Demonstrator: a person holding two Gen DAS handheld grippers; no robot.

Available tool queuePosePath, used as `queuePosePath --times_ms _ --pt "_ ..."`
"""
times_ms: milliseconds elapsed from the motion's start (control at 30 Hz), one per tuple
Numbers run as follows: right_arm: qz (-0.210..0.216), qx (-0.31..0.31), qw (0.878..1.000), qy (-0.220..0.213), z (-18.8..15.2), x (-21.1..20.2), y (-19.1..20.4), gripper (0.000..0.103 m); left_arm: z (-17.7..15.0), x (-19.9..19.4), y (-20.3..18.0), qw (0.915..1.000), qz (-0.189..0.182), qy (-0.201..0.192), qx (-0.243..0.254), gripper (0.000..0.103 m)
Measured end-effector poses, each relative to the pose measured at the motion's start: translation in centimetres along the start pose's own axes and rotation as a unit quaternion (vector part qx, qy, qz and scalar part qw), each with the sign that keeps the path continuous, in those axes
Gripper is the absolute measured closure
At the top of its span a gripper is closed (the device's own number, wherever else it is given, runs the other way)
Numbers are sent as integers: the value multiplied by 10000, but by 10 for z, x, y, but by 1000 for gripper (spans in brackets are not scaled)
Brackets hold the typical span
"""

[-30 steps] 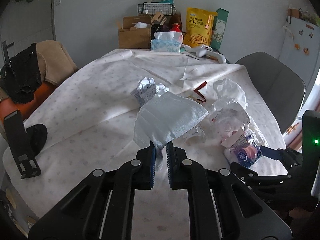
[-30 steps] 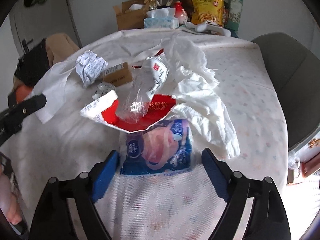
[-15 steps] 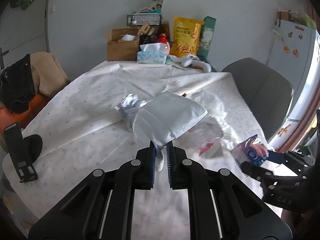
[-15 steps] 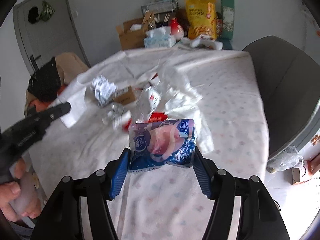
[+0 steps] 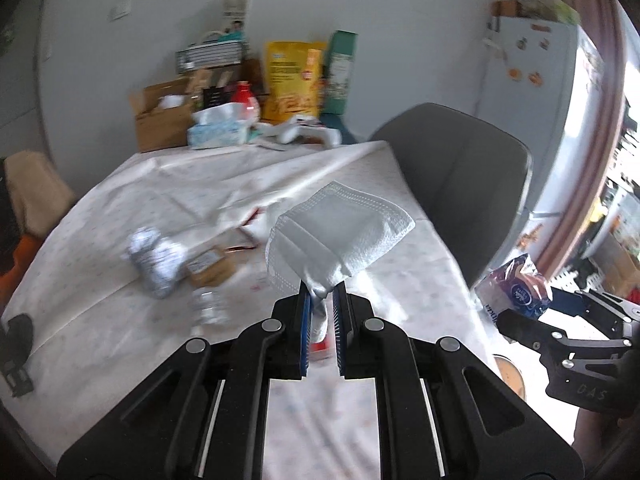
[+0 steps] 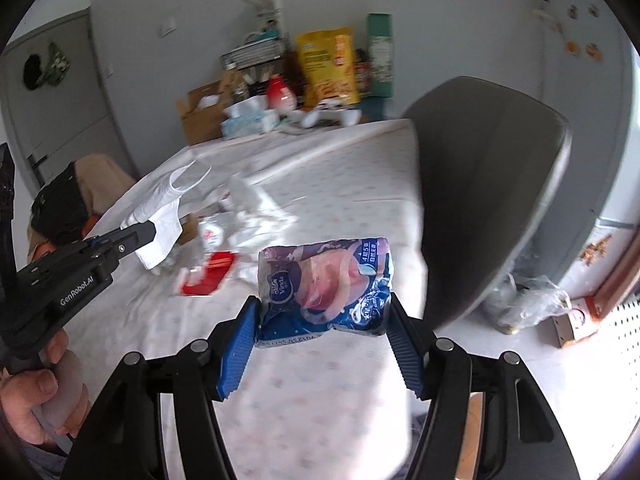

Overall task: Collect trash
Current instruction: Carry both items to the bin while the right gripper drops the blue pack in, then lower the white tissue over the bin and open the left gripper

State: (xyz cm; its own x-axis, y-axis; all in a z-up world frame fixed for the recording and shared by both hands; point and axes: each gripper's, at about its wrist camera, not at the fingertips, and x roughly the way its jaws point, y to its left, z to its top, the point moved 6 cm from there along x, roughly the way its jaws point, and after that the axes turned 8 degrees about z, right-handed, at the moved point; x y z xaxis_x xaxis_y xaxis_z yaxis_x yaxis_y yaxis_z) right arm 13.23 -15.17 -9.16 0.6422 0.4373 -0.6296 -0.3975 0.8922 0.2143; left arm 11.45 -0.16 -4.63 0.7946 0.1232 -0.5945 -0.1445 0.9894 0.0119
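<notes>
My left gripper (image 5: pixel 320 300) is shut on a white paper towel (image 5: pixel 340 236) and holds it above the table; it also shows in the right wrist view (image 6: pixel 160 220). My right gripper (image 6: pixel 324 328) is shut on a blue tissue pack wrapper (image 6: pixel 324 284), held in the air past the table's right edge; the wrapper shows at the right of the left wrist view (image 5: pixel 516 288). On the tablecloth (image 5: pixel 120 312) lie a crumpled foil wrapper (image 5: pixel 154 256), a small cardboard box (image 5: pixel 210 266), clear plastic (image 5: pixel 208 306) and a red-and-white wrapper (image 6: pixel 208 276).
A grey chair (image 6: pixel 488 192) stands at the table's right side. Boxes, a tissue box (image 5: pixel 218 128), a yellow snack bag (image 5: pixel 292 80) and a green carton stand at the far edge. A plastic bag (image 6: pixel 528 304) lies on the floor near the fridge (image 5: pixel 532 100).
Both grippers have lifted and swung right. The right gripper closed on the blue wrapper a second ago and has carried it off the table; the left still holds the paper towel.
</notes>
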Motion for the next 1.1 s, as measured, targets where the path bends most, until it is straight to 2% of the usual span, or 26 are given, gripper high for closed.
queuePosePath --times_ms 367,633,800,900,967,1100 --pt "-805 676 9942 -211 -20 -44 -109 41 7 15 -116 9943 -699 79 805 92" --pt "-1282 1244 9838 -157 -57 -63 -185 40 -5 32 -191 9856 -1112 329 1234 92" --pt "-1486 1555 9766 4 -86 -61 -224 40 -20 45 -232 9790 -1296 524 1485 92" --pt "-1614 1782 9705 200 -107 -52 -253 31 -31 55 -251 9738 -1423 725 1617 92" --pt "-1745 1937 9650 289 -119 -49 -267 17 -36 60 -261 9708 -1483 816 1702 92" --pt "-1847 2276 9558 207 -133 -60 -292 14 -46 65 -284 9634 -1631 936 1913 92"
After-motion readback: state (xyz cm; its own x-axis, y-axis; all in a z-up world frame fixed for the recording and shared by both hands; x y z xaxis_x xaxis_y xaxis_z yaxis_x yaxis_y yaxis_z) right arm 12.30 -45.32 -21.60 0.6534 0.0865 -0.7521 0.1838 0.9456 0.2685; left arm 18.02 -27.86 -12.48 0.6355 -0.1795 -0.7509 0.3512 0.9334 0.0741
